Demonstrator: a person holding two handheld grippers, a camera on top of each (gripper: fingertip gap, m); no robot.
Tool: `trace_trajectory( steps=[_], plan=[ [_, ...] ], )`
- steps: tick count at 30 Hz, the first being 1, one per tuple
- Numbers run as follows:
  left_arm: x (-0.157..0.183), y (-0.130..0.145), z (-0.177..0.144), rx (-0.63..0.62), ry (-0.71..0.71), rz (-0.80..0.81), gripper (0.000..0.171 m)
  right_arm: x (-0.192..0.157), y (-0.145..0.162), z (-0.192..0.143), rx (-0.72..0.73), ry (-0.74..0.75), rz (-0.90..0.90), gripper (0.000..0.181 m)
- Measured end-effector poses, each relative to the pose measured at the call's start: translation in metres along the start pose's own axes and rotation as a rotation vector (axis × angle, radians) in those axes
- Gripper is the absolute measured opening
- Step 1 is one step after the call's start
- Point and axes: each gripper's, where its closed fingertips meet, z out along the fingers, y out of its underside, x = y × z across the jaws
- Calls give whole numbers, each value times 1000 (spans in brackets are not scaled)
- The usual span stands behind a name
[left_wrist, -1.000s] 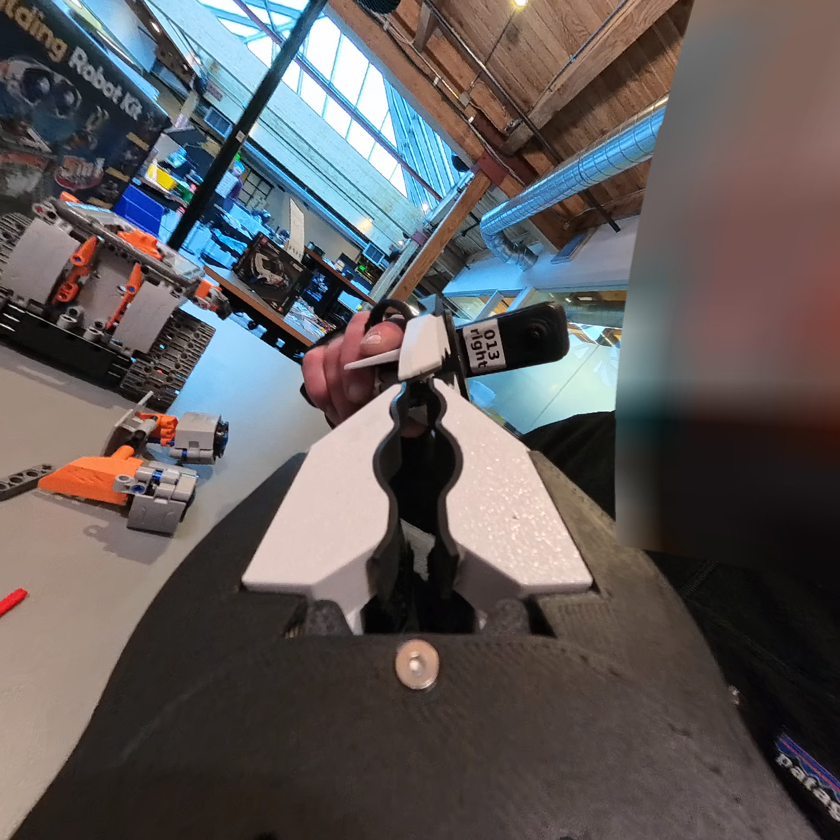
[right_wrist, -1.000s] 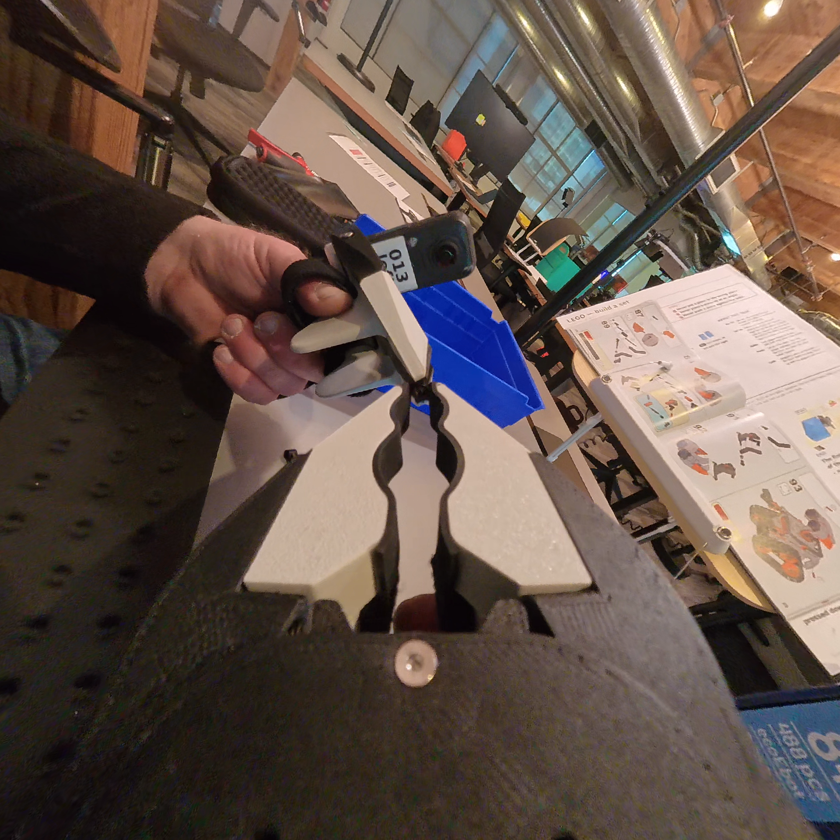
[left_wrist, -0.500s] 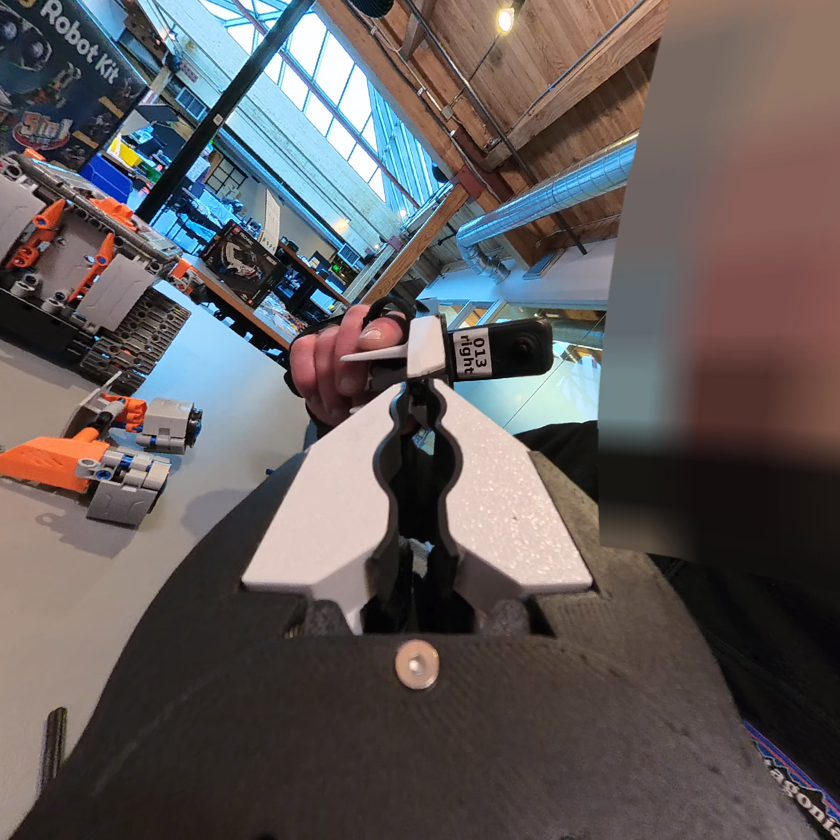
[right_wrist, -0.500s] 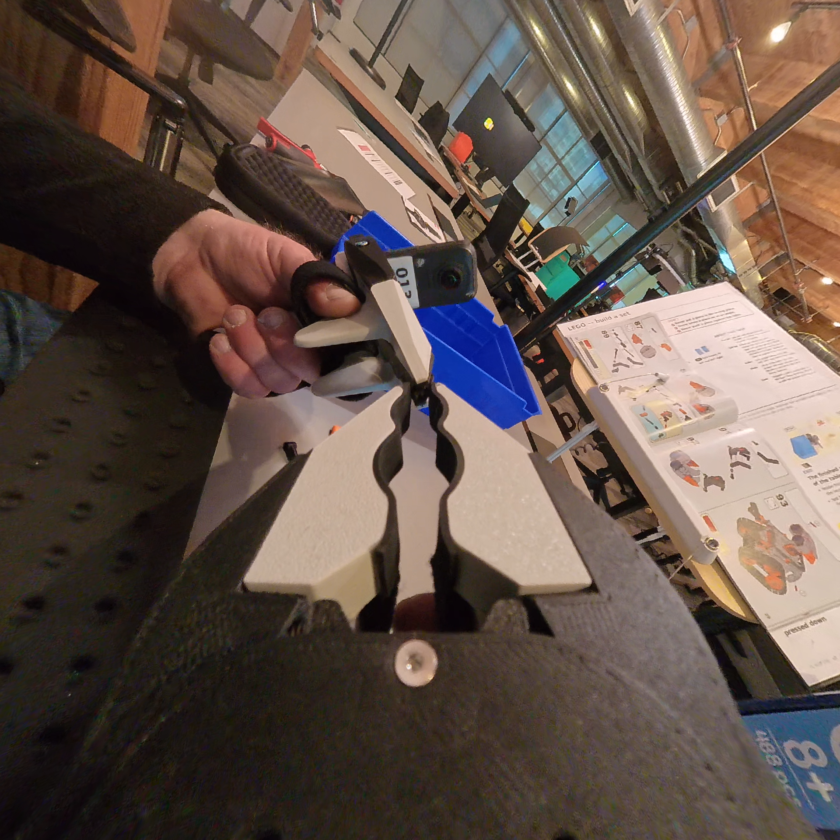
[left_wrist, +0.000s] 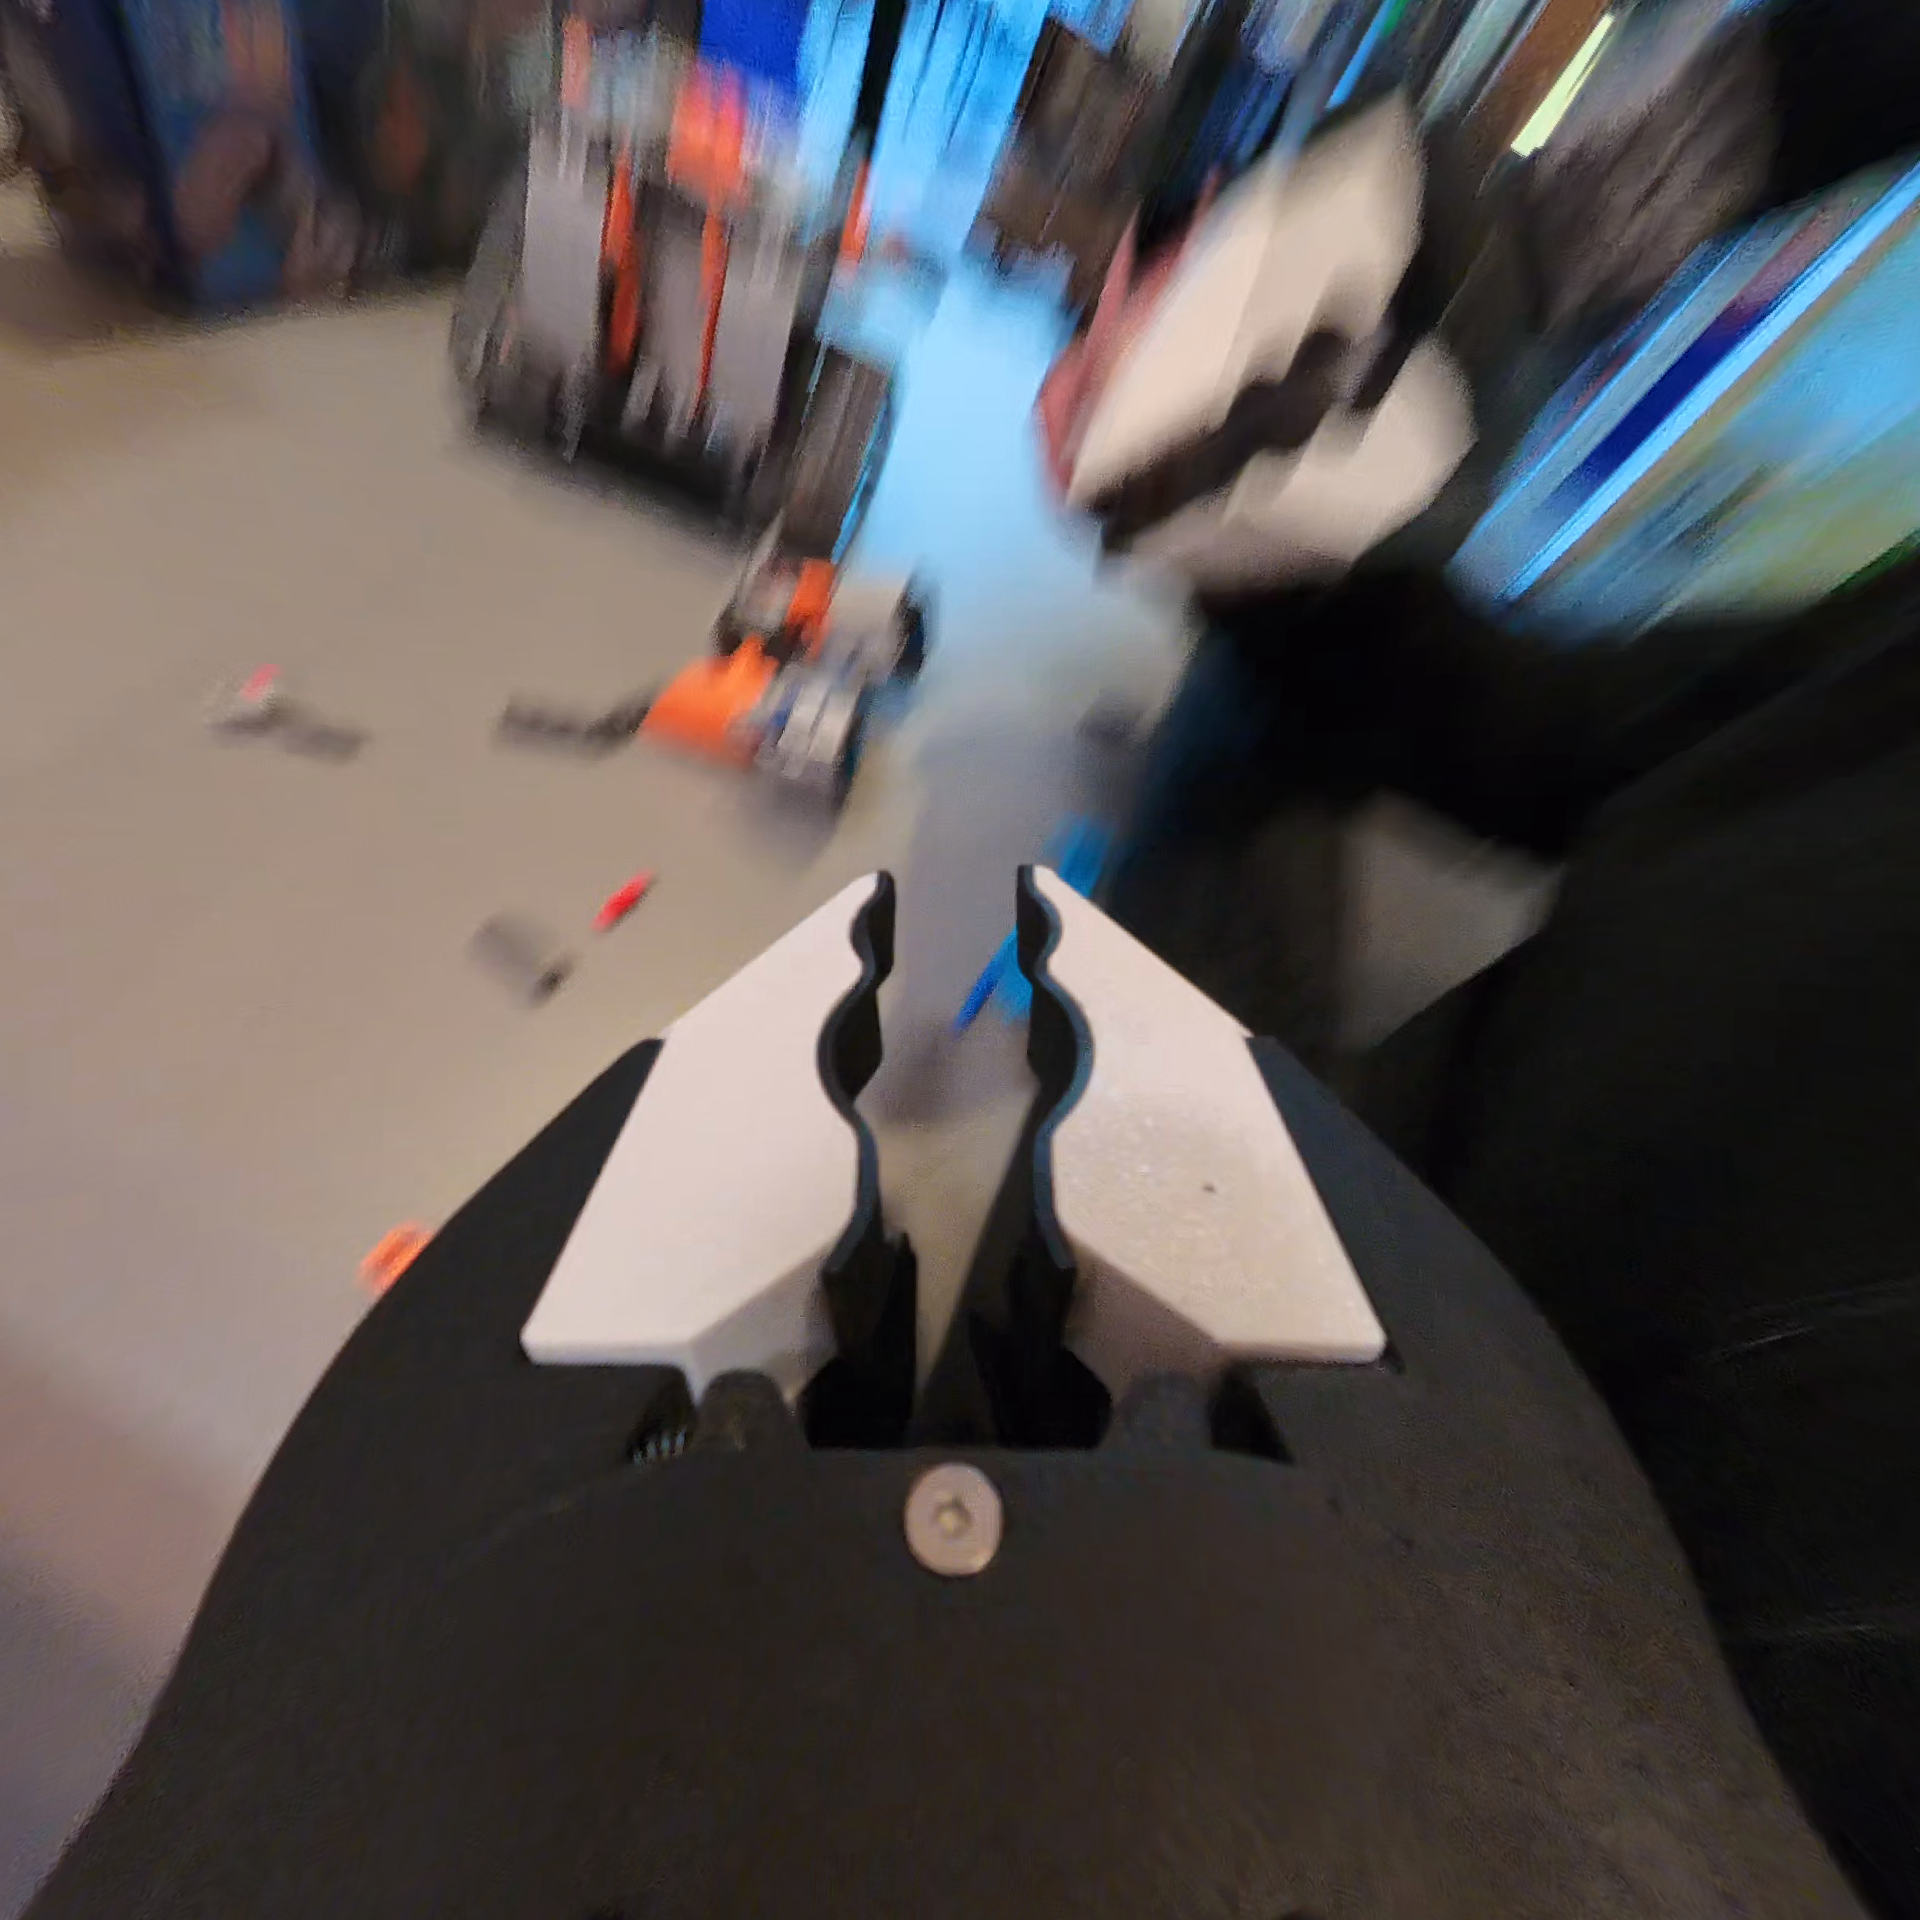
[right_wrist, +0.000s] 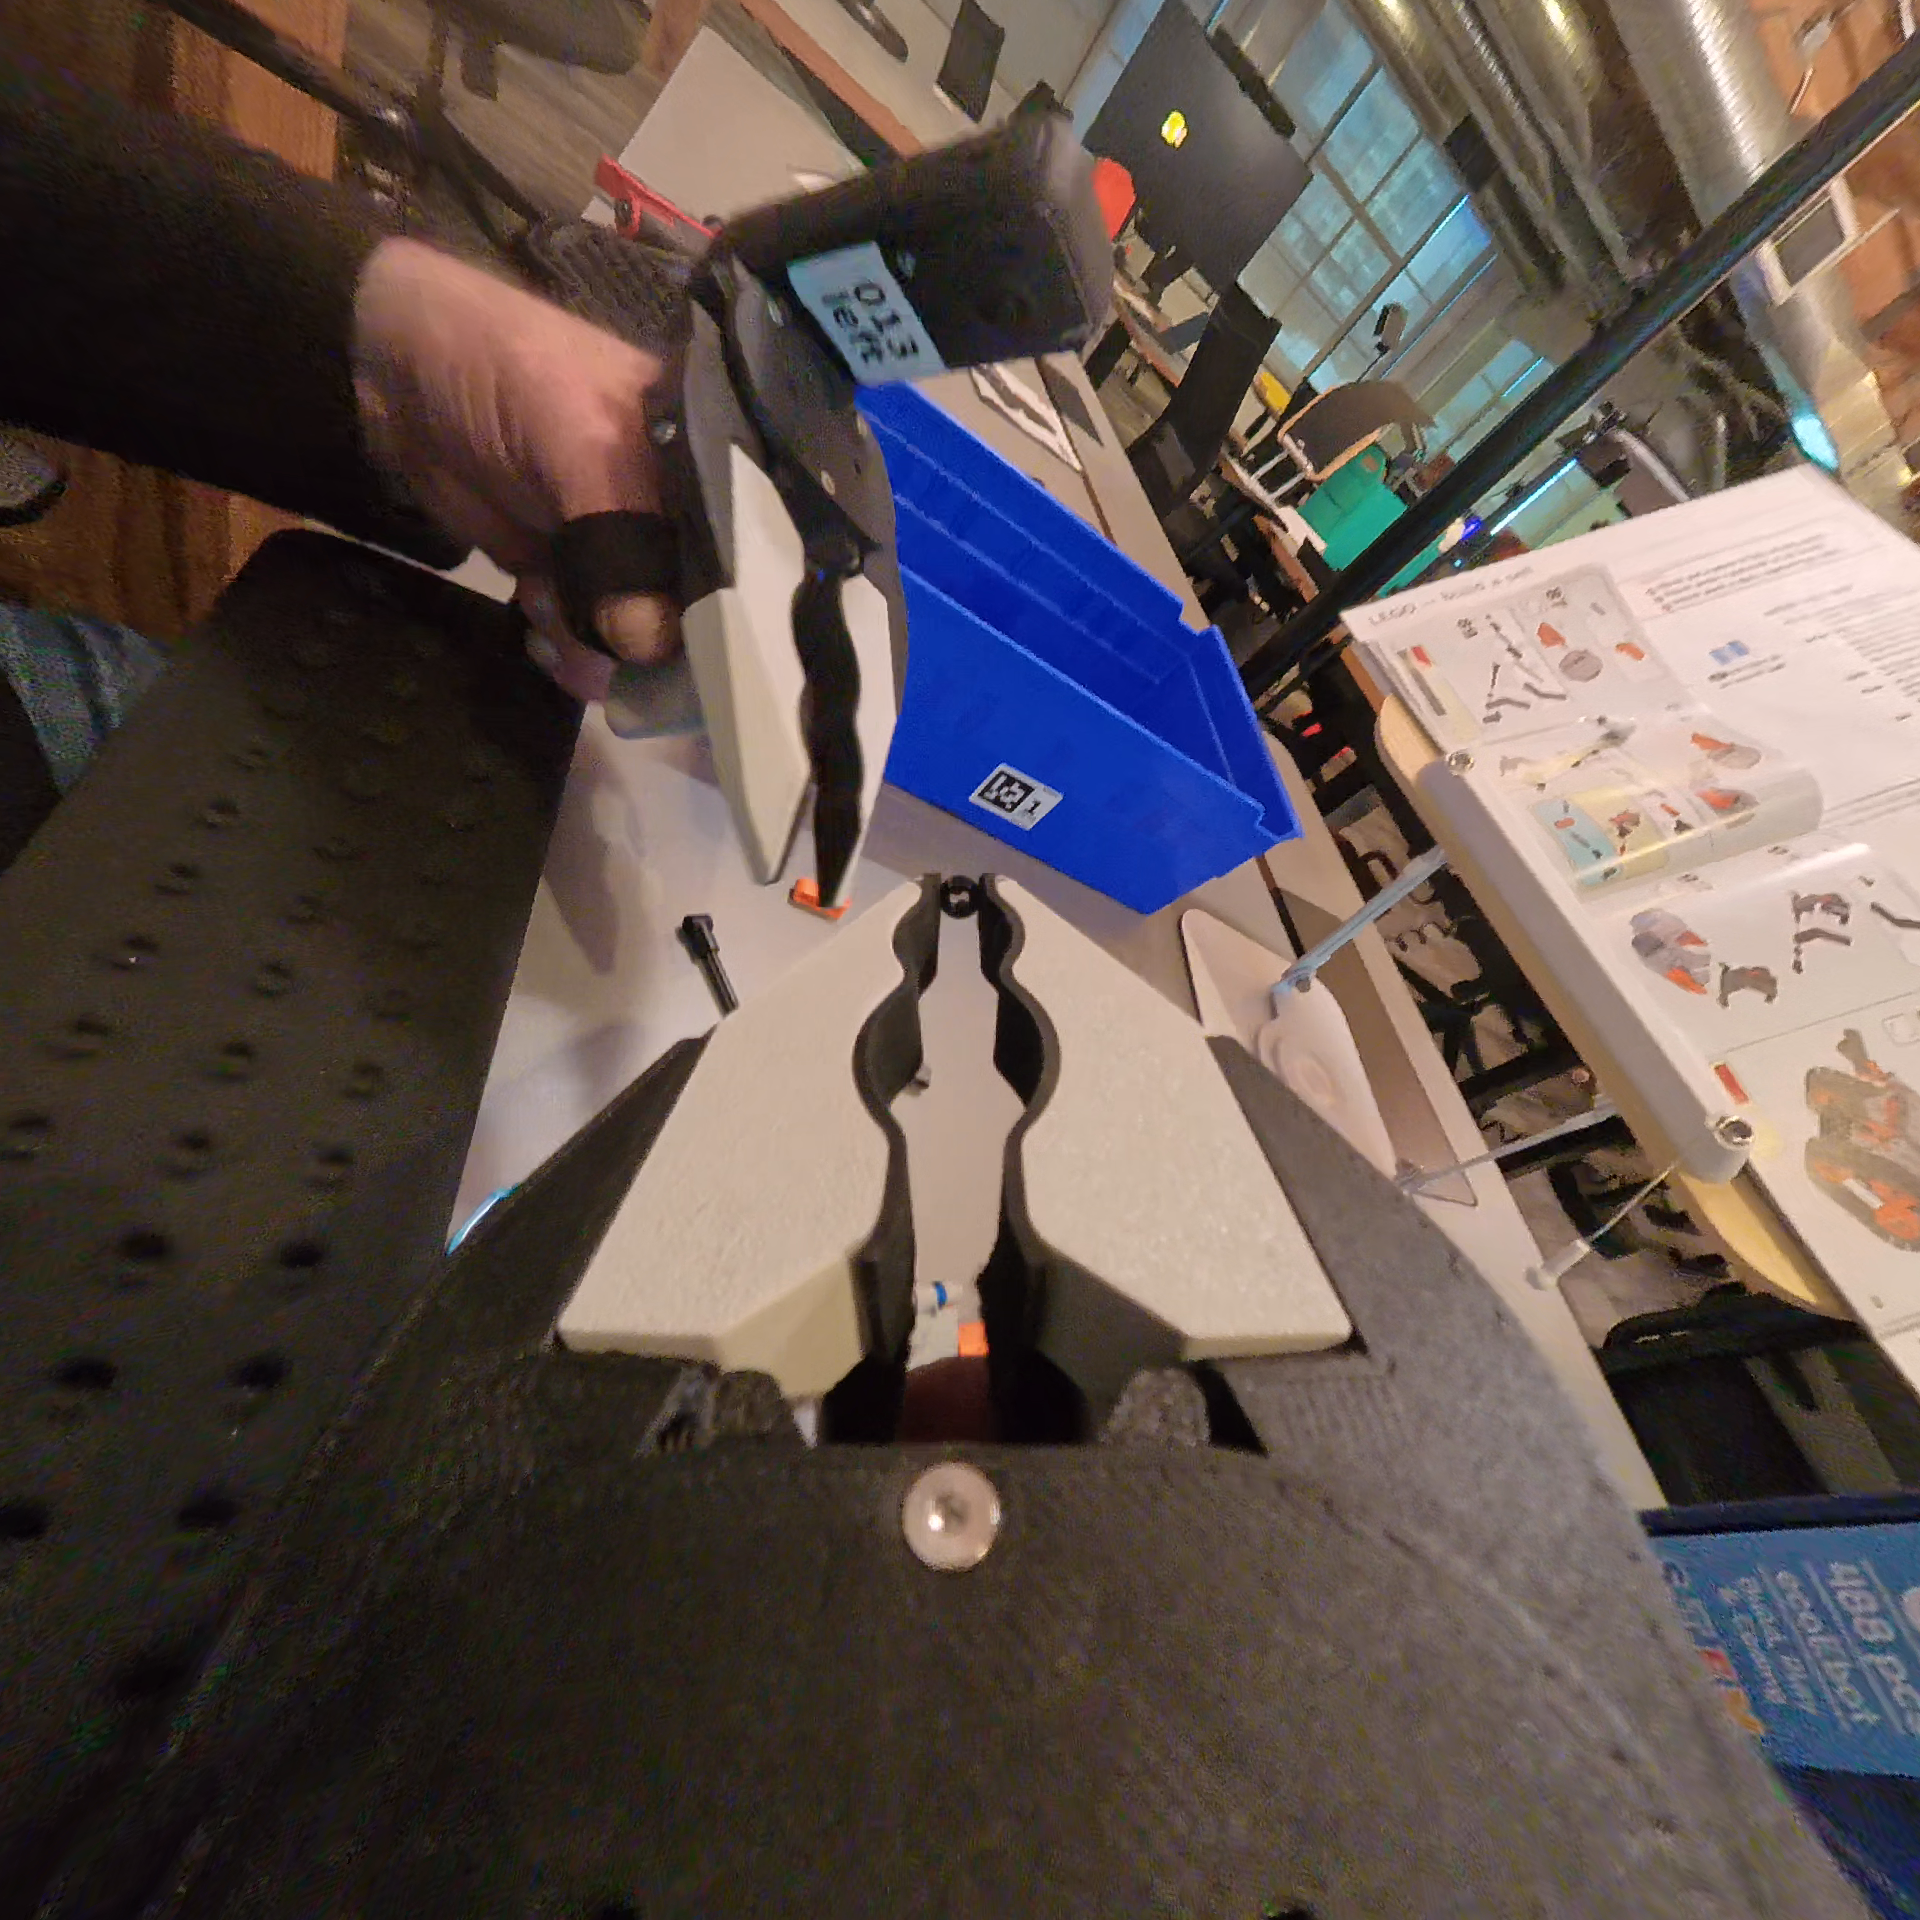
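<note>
My right gripper (right_wrist: 957, 891) is shut on a small black ring-ended piece (right_wrist: 958, 900) at its very tips, held above the grey table (right_wrist: 644, 831). My left gripper (left_wrist: 954, 896) is open and empty, and its view is badly blurred. In the right wrist view the left gripper (right_wrist: 805, 864) points down at the table in a person's hand (right_wrist: 499, 416), its tips just above a small orange piece (right_wrist: 817, 900). A black pin (right_wrist: 709, 961) lies beside it. An orange and grey assembly (left_wrist: 753, 707) lies ahead of the left gripper.
A blue bin (right_wrist: 1049, 675) stands behind the grippers. An instruction sheet on a tilted board (right_wrist: 1662, 790) is at the right, a black perforated board (right_wrist: 208, 935) at the left. A tracked model (left_wrist: 665, 312), a red pin (left_wrist: 623, 899) and small loose pieces lie on the table.
The two grippers' tips were together in the air. The left gripper has opened, let go and swung down toward the table. The right gripper keeps the black piece.
</note>
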Motion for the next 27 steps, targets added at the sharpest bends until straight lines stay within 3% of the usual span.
trace_trajectory(
  steps=[4,6,9,14,19,27],
  plan=[
    [-39,49,-4,-378,-313,254,25,-6,13,3,-43,-28,14,4],
    [-50,62,-11,-489,-383,310,25,-8,18,4,-60,-38,16,4],
    [-52,80,-12,-573,-362,294,22,-10,22,4,-71,-54,32,4],
    [-50,87,-7,-572,-329,287,5,-15,27,7,-82,-86,52,4],
    [-54,86,-8,-546,-370,342,4,-21,32,8,-91,-124,94,4],
    [-18,58,0,-279,-371,528,4,-39,39,7,-66,-238,284,4]
  ],
)
